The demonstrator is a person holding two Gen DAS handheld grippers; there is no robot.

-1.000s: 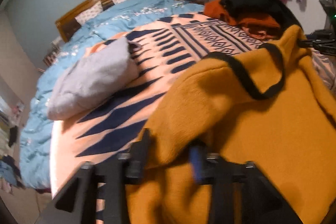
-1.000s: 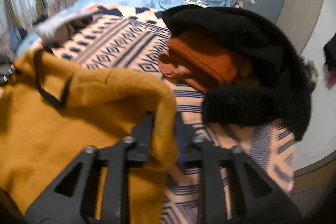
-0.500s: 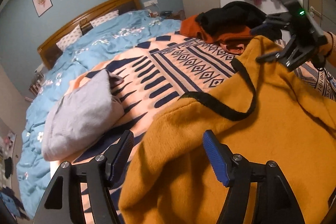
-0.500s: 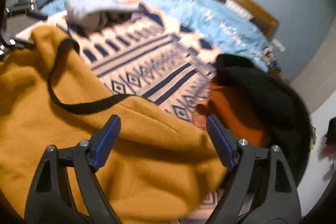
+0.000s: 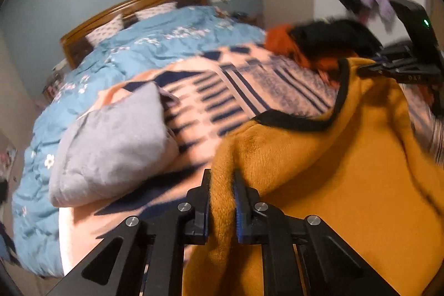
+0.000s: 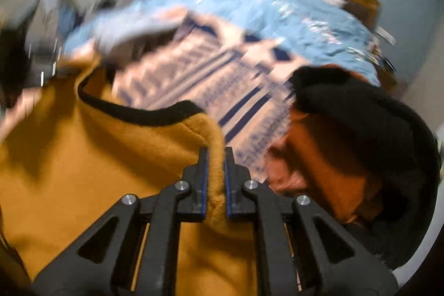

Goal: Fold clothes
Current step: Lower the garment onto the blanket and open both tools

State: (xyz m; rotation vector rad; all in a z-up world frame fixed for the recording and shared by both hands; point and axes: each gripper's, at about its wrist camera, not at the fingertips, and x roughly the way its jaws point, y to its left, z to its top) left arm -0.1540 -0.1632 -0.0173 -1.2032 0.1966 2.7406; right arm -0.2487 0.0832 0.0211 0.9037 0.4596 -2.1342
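Jaws just closed — left gripper (image 5: 222, 179), right gripper (image 6: 213, 157) clamp mustard garment (image 5: 347, 171) edge

Left gripper (image 5: 221, 179): black triangulated finger frames, silver screw heads, blue pads; right gripper (image 6: 213, 157) identical, green indicator light on body

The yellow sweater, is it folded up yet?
Not yet. The yellow sweater hangs spread between left gripper and right gripper, both pinching its top corners.

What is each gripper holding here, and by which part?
Both grip the mustard fleece top: left gripper and right gripper each pinch a bunched edge beside the black-trimmed neckline.
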